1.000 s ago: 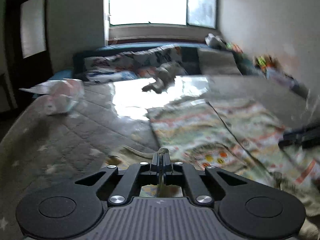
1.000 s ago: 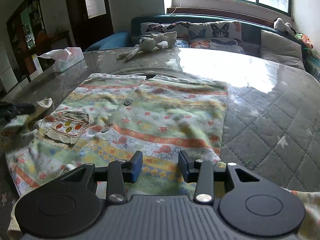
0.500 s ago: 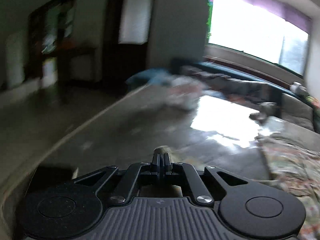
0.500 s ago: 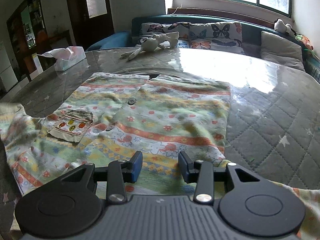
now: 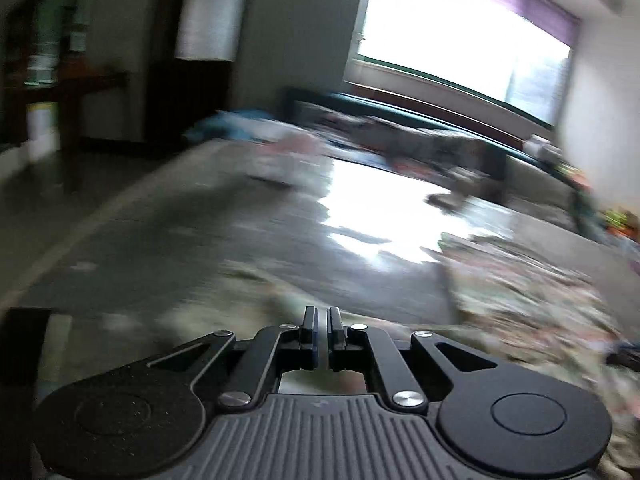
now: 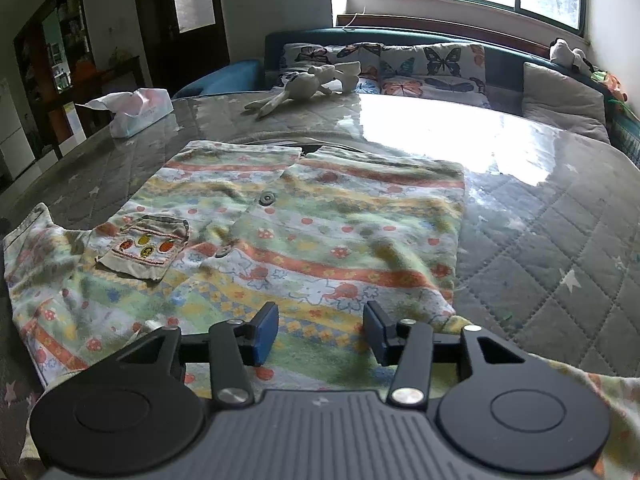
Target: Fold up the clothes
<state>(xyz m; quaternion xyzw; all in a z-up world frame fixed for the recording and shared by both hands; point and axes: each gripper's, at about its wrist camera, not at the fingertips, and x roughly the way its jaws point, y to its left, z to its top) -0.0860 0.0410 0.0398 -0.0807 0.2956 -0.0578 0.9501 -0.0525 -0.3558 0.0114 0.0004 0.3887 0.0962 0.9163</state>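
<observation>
Across the left wrist view everything is smearing with motion blur. The left gripper (image 5: pixel 322 322) is showing its fingers nearly together, only a thin slit between the pads, and nothing visible is sitting in that slit. Pale cloth is lying blurred just beyond and under the fingertips, though whether it is touching them is impossible to tell. The shirt (image 5: pixel 528 296) is spreading to the right of the fingers, on the table (image 5: pixel 192 248), whose glossy top is reflecting the window (image 5: pixel 460 36). A sofa (image 5: pixel 400 136) is standing behind the far edge.

Over in the right wrist view the picture is sharp. The right gripper (image 6: pixel 321 330) is hovering with its fingers wide apart, holding nothing, low over the near hem of the shirt (image 6: pixel 312 232). The shirt is lying flat, front up, its pocket (image 6: pixel 146 248) left of the fingers and a button (image 6: pixel 267 199) ahead of them. A loose fold of the same cloth is trailing past the gripper's right side. Beyond the shirt, well apart, a tissue box (image 6: pixel 138 112) is sitting at the far left and a toy rabbit (image 6: pixel 308 82) near the far edge, before the cushions (image 6: pixel 432 68)
</observation>
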